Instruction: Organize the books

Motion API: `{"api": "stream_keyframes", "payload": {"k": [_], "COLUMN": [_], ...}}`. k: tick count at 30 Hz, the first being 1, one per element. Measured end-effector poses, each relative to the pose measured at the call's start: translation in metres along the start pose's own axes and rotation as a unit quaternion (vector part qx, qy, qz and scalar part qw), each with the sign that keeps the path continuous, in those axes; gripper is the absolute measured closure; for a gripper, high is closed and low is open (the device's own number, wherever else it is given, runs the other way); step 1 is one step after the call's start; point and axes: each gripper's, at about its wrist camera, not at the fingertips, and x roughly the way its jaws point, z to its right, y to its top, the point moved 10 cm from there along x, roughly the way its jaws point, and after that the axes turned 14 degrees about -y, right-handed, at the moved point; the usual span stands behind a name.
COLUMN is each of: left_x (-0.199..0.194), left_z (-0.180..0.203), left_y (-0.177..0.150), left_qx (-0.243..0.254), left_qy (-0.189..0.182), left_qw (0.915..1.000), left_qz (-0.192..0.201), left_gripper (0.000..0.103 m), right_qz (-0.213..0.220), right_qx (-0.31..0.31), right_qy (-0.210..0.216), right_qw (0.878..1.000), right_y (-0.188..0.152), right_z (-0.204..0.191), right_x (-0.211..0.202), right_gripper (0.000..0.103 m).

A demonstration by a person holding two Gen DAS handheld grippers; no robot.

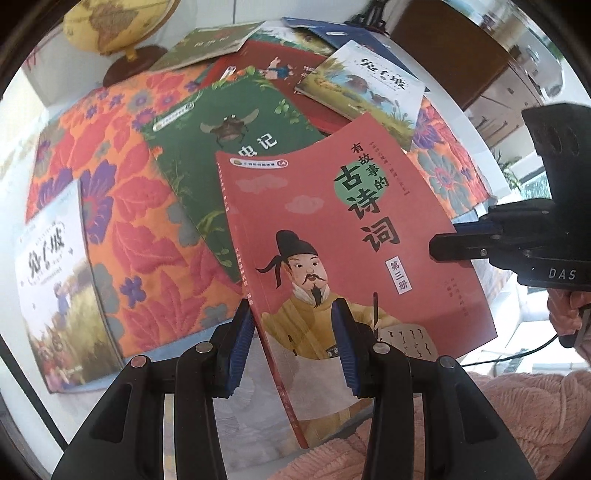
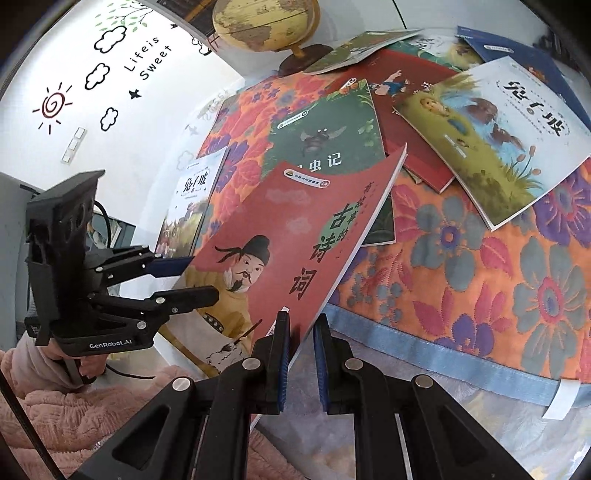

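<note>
The right gripper (image 2: 300, 363) has its blue pads nearly together, pinching the lower edge of the red poetry book (image 1: 343, 236) between them; in the left wrist view the same gripper (image 1: 439, 253) reaches in from the side and meets the book's right edge. The left gripper (image 1: 291, 354) stands partly apart with the book's spine edge running between its fingers (image 1: 345, 350); one pad lies over the cover and the other behind it, but whether they actually press on the book cannot be told. The book is held up off the flowered cloth (image 2: 480, 266), tilted, with its far corner over the green insect book (image 1: 229, 122). It is a thin paperback, so it is probably light, and its cover bows a little, which suggests it will flex and sag if held by one corner only. The glossy cover may slip between the pads. The spine side looks the stiffest place to grip, with a second hold on the opposite edge. Other books (image 2: 491, 136) lie scattered beyond, near a globe (image 2: 266, 22)
</note>
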Motion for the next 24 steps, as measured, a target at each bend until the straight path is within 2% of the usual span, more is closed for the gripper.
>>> {"api": "stream_keyframes", "payload": {"k": [6, 11, 24], "left_x": [-0.013, -0.025, -0.059], "left_z": [0.001, -0.003, -0.045], "left_y": [0.002, 0.003, -0.007], "left_qx": [0.008, 0.014, -0.016], "left_qy": [-0.009, -0.001, 0.017], "left_qw": [0.9996, 0.9989, 0.9961], "left_qz": [0.027, 0.045, 0.085], "left_gripper": [0.065, 0.065, 0.065], "right_qz": [0.016, 0.029, 0.045], "right_qx": [-0.005, -0.015, -0.049], "right_qy": [-0.008, -0.016, -0.012], "right_qw": [1.0, 0.999, 0.998], "right_y": [0.002, 0.01, 0.036], "right_z": [-0.008, -0.02, -0.073], "right_x": [-0.008, -0.014, -0.013], "right_gripper": [0.091, 0.09, 0.09]}}
